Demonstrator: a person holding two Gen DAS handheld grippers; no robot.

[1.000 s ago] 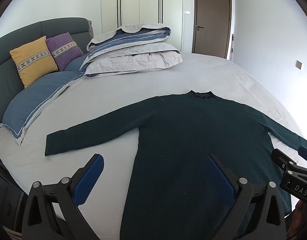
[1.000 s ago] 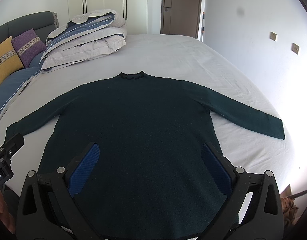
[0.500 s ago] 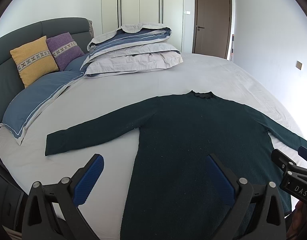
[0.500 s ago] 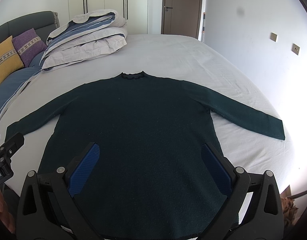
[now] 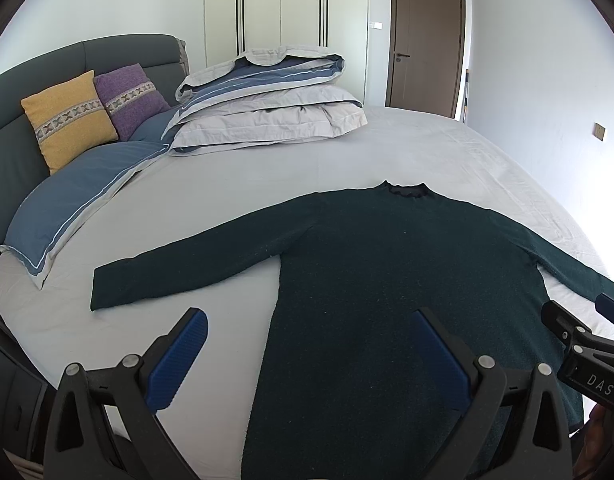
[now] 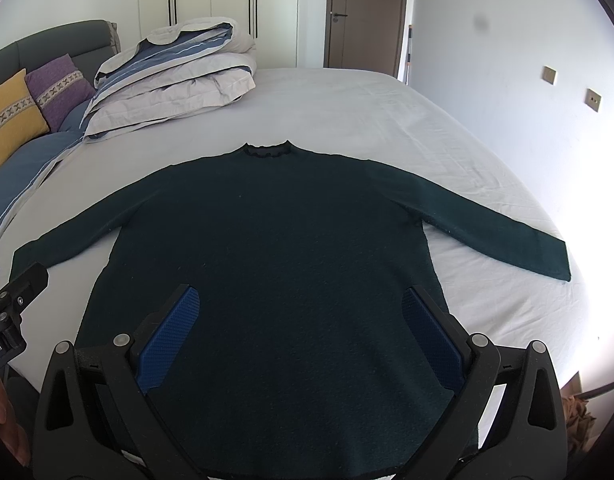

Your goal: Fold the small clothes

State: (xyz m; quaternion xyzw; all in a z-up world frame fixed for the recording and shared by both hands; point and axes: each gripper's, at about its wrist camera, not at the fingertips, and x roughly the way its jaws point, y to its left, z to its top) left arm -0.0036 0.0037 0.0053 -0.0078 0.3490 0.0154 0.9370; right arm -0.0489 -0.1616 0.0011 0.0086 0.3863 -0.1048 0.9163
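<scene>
Lying flat on the bed (image 5: 267,168), the sweater (image 6: 275,240) is spread face-down or face-up, I cannot tell which, both sleeves out, collar far. At far left sit cushions (image 5: 71,116) and a folded duvet (image 5: 267,100), well apart from it. The left gripper (image 5: 307,356) hovers over the left hem edge, jaws apart, holding nothing. The right gripper (image 6: 303,332) hovers over the lower body, jaws likewise apart and empty. Folding looks not yet begun. The next move likely calls for pinching the left sleeve (image 5: 179,268) cuff and carrying it across the body.
</scene>
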